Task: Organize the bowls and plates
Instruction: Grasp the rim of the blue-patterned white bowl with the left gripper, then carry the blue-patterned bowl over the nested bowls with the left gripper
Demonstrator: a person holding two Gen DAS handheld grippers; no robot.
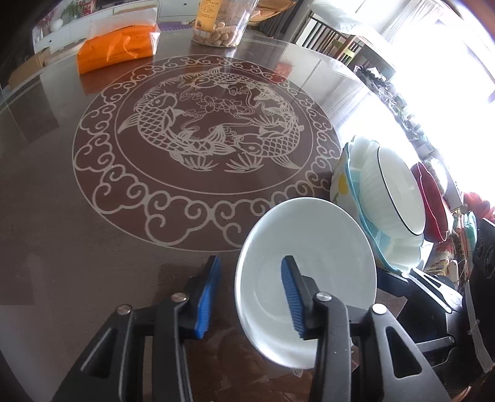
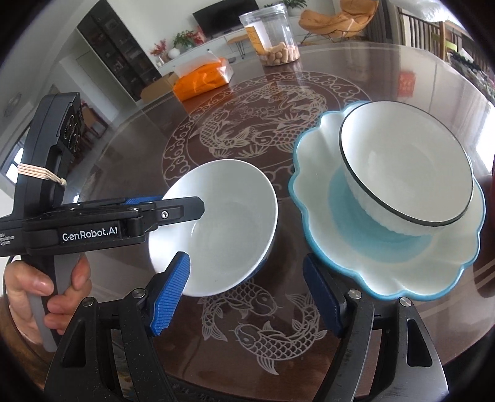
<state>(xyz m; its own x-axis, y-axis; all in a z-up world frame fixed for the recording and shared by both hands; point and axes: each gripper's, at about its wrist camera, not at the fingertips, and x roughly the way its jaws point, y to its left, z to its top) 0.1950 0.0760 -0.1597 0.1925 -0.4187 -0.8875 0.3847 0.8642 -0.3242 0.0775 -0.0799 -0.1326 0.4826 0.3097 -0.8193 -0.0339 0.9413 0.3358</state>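
A plain white bowl stands on the glass table. My left gripper straddles its near rim, one blue pad inside the bowl and the other outside. A gap shows between the outer pad and the rim. In the right wrist view the same bowl has the left gripper reaching over its left rim. To its right, a black-rimmed white bowl sits in a blue-edged flower plate. My right gripper is open in front of both, over bare table.
The round glass table bears a fish pattern. An orange packet and a clear jar of snacks stand at its far side. Chairs lie beyond the far edge. The right gripper's black body is close on the right.
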